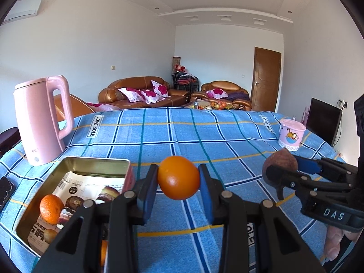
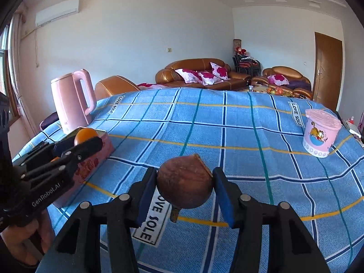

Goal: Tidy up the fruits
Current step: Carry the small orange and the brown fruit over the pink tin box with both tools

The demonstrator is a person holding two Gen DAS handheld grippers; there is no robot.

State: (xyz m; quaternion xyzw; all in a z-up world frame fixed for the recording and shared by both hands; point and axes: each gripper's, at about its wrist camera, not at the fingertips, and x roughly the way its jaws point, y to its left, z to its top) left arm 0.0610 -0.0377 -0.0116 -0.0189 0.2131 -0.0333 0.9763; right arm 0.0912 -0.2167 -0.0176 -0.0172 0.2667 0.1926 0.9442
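— Above the tabletop, what does the left gripper (image 1: 178,177) carry?

— An orange (image 1: 178,177), pinched between its two blue pads and lifted off the blue checked cloth (image 1: 182,134). It hangs just beside the right wall of the open tin (image 1: 75,162).

— And the right gripper (image 2: 184,183)?

— Its jaws squeeze a round brown fruit (image 2: 184,180) with a dry stalk hanging under it, also held clear of the cloth. From the left camera, that gripper shows at the right side, well apart from the tin.

— What lies in the tin?

— A second orange (image 1: 51,208) near its left wall, resting on a printed snack packet (image 1: 88,188). Another bit of orange shows low down behind the left gripper's finger; whether that is in the tin cannot be told.

— Where does the tin sit?

— Near the left edge of the tabletop, with a pink kettle (image 1: 42,120) standing upright just behind it, toward the far left corner.

— Anything on the other side?

— A pink cartoon-printed tub (image 2: 320,132) with its lid on, upright near the right edge, well apart from both grippers.

— And past the table?

— Brown leather sofas (image 1: 141,91) with flowered cushions, and a wooden door (image 1: 266,77) on the right.
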